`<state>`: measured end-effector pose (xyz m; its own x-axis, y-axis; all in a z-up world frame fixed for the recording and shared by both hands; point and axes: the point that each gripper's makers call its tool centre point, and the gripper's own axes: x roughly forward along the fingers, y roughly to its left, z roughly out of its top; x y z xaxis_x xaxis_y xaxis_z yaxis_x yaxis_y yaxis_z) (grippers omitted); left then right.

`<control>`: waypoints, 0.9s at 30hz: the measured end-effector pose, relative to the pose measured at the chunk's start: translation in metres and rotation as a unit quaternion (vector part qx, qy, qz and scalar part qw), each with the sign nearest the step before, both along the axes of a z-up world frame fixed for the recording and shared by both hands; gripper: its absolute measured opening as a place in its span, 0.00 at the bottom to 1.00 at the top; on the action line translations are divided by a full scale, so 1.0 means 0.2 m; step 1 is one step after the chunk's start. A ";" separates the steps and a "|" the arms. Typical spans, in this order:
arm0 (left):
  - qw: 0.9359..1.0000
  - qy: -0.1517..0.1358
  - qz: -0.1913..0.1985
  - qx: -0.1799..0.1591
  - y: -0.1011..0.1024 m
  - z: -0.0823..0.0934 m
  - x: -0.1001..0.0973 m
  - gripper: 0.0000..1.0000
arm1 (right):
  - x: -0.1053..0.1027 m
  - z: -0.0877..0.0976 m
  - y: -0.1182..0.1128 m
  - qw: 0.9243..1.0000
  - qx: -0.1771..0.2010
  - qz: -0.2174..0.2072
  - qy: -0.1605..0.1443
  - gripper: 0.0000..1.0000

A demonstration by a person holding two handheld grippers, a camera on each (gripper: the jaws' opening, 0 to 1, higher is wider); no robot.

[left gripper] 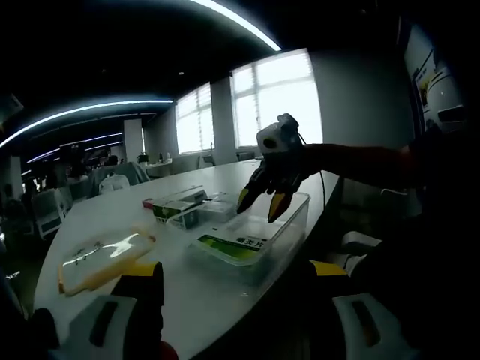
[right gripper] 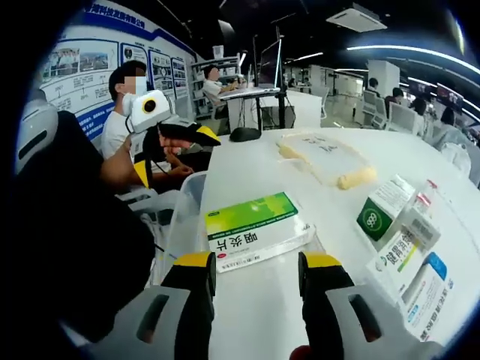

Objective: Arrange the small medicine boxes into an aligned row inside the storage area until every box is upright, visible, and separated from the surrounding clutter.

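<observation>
A green-and-white medicine box (right gripper: pixel 255 230) is seen lying flat in the clear plastic bin (left gripper: pixel 289 225) on the white table (right gripper: pixel 247 165), just ahead of the right gripper (right gripper: pixel 251 274), whose jaws are held apart and empty. The left gripper (left gripper: pixel 229 281) is likewise held open with nothing between its jaws. More small boxes (right gripper: pixel 401 240) are scattered on the table beside the bin.

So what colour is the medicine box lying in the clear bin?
Green and white medicine box, clearest in right gripper view.
</observation>
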<state>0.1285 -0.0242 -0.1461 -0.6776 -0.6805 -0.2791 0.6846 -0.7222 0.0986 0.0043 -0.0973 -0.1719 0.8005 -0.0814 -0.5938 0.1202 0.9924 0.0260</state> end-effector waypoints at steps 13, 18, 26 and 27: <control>1.000 -0.006 0.000 0.002 0.00 -0.02 0.00 0.77 | 0.02 -0.12 -0.03 0.996 -0.044 0.020 0.079 0.43; 1.000 -0.007 0.001 0.002 0.00 -0.02 0.01 0.77 | 0.04 -0.13 -0.03 0.995 -0.046 0.029 0.086 0.43; 1.000 -0.006 0.003 0.004 0.01 -0.03 0.03 0.77 | 0.08 -0.18 -0.02 0.994 -0.034 0.037 0.094 0.44; 1.000 -0.006 0.003 0.004 0.01 -0.03 0.03 0.77 | 0.09 -0.18 -0.01 0.994 -0.034 0.037 0.094 0.44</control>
<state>0.1349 -0.0228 -0.1516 -0.6694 -0.6827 -0.2928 0.6883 -0.7183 0.1012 0.0214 -0.1003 -0.2074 0.6817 -0.0710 -0.7282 0.0433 0.9975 -0.0567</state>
